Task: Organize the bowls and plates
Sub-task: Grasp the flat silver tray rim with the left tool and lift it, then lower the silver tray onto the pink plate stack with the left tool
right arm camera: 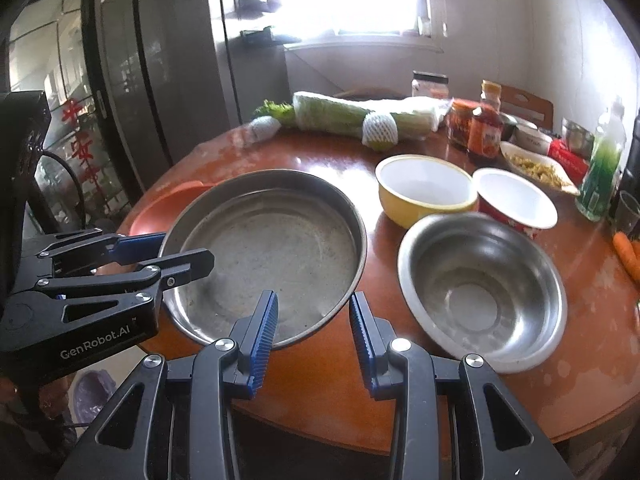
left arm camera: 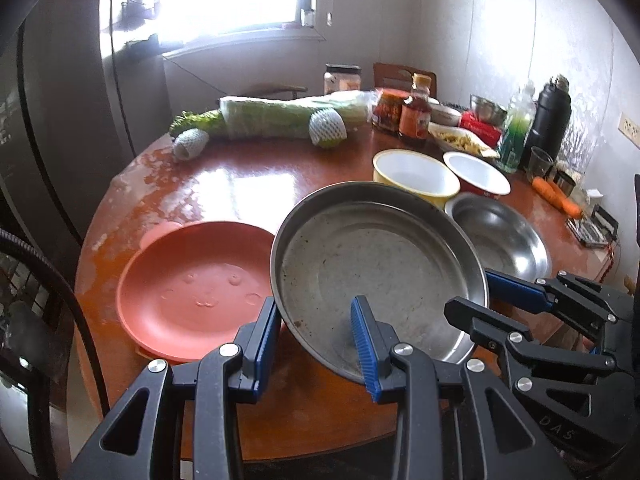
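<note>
Directly ahead of both grippers, the round wooden table (right arm camera: pixel 320 380) carries everything, its far edge crowded with food and bottles, so sorting is confined to the near half. Largest of the task items, the steel plate (left arm camera: pixel 376 264) is held tilted, near edge up, clear of the tabletop. A two-handed hold appears to be used because the plate is wide and shallow. The left gripper (left arm camera: pixel 320 344) is closed on the near-left rim, one pad outside the wall and one inside. The right gripper (right arm camera: pixel 312 332) is closed to a like narrow gap, and the plate's near-right rim passes between its pads. Just left of the left gripper, partly under the raised plate, the orange plate (left arm camera: pixel 192 288) lies flat, judged the likely stacking base. Ahead and right of the right gripper the steel bowl (right arm camera: pixel 480 292) sits upright, with the yellow bowl (right arm camera: pixel 424 192) and red bowl (right arm camera: pixel 516 204) beyond it, touching or nearly so, not yet nested.
</note>
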Demonstrator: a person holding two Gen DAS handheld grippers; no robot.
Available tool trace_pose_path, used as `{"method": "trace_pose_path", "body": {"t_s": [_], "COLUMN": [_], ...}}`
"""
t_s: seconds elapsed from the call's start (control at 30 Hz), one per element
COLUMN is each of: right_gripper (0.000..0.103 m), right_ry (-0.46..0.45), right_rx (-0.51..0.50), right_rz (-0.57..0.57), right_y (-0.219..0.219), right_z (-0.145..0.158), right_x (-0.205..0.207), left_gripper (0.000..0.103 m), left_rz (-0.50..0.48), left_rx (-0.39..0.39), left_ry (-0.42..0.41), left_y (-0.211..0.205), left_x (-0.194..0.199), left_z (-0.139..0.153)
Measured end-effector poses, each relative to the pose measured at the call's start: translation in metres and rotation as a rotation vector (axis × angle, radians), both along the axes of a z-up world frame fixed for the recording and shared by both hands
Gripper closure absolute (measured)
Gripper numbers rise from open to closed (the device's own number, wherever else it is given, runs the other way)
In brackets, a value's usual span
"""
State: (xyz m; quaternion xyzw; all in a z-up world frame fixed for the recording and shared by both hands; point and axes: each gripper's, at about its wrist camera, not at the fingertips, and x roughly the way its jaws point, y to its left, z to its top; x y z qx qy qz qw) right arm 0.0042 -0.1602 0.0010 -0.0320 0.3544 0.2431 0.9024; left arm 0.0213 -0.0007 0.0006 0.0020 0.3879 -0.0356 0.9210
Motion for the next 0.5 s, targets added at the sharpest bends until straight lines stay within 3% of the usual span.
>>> {"method": "trace_pose_path", "body": {"t_s": [0.5], "right_gripper": [0.065], "right_ry": [-0.083], "right_rx": [0.003], "right_rz": [0.065], "right_y": [0.044], "right_z": [0.032], "right_x": [0.013], "left_gripper": [0.066], "left_rz": [0.083], "left_rx": [-0.007], "left_ry": [-0.054], "left_y": [0.042], "left_x": [-0.001], "left_z": [0.022]}}
